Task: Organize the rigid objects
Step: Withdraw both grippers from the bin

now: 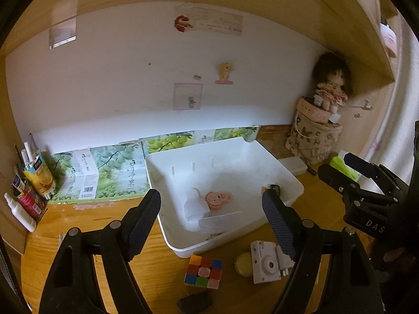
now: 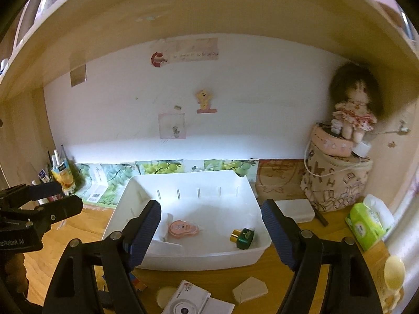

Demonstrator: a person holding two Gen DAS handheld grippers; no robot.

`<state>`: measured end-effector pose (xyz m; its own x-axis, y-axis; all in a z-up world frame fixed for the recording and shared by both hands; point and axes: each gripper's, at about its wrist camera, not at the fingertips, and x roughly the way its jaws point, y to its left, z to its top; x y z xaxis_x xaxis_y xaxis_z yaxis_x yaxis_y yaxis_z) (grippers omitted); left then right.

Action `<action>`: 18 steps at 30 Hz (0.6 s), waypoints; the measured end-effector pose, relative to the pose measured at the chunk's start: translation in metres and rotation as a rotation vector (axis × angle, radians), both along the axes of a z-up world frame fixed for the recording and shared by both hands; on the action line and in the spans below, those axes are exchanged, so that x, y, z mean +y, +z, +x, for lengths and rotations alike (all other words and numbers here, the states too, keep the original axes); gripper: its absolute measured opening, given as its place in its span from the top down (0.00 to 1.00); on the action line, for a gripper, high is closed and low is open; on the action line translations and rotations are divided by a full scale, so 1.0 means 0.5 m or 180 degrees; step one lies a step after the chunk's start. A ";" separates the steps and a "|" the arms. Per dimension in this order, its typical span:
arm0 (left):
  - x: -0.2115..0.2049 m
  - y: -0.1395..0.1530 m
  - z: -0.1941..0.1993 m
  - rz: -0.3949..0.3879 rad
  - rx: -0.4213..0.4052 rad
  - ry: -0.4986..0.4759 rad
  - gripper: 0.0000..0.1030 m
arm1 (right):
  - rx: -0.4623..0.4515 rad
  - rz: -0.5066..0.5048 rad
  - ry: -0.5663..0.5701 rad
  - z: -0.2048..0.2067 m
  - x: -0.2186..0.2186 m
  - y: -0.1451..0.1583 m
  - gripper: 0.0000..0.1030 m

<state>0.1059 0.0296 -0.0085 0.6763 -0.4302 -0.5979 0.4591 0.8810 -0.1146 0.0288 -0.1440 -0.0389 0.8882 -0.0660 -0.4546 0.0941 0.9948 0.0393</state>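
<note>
A white bin [image 1: 285, 180] stands on the wooden desk, and both views look into it. It holds a pink monkey-shaped item [image 1: 218, 200], a white piece [image 1: 195, 205] and a green bottle with a gold cap [image 2: 243, 236]. In front of the bin lie a colour cube [image 1: 204, 274], a white toy camera [image 1: 264, 261], a round yellow puff [image 1: 243, 264] and a beige puff [image 2: 250, 291]. My left gripper [image 1: 212, 222] hovers over the bin's near edge, open and empty. My right gripper [image 2: 210, 230] is also open with nothing held, and appears at the right of the left wrist view [image 1: 336, 163].
A doll [image 2: 351, 115] sits on a patterned bag [image 2: 337, 183] at the back right, beside a flat white box [image 2: 296, 209] and a green tissue pack [image 2: 366, 225]. Bottles and tubes [image 1: 28, 191] crowd the left corner. A shelf hangs overhead. A black object [image 1: 195, 303] lies near the desk's front.
</note>
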 end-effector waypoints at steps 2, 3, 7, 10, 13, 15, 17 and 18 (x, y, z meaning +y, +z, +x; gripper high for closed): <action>-0.001 -0.002 -0.004 0.0031 0.0003 -0.0050 0.20 | -0.0042 0.0017 -0.0064 -0.014 0.000 -0.004 0.22; -0.001 -0.003 -0.005 0.0046 0.0013 -0.0067 0.20 | -0.0061 0.0018 -0.0093 -0.021 0.000 -0.007 0.22; 0.002 -0.016 -0.009 0.0075 0.0134 -0.0122 0.20 | -0.0121 -0.0026 -0.0185 -0.048 0.004 -0.018 0.22; 0.005 -0.032 -0.010 0.0116 0.0256 -0.0107 0.20 | -0.0133 -0.0016 -0.0243 -0.073 0.000 -0.030 0.22; 0.008 -0.051 -0.008 0.0172 0.0429 -0.0093 0.20 | -0.0110 0.0026 -0.0320 -0.095 -0.007 -0.047 0.22; 0.011 -0.063 -0.008 0.0229 0.0559 -0.0080 0.20 | -0.0115 0.0067 -0.0392 -0.113 -0.014 -0.060 0.22; 0.013 -0.072 -0.010 0.0271 0.0657 -0.0066 0.20 | -0.0085 0.0100 -0.0440 -0.124 -0.019 -0.073 0.22; 0.013 -0.078 -0.011 0.0301 0.0712 -0.0071 0.20 | -0.0075 0.0115 -0.0473 -0.132 -0.021 -0.081 0.22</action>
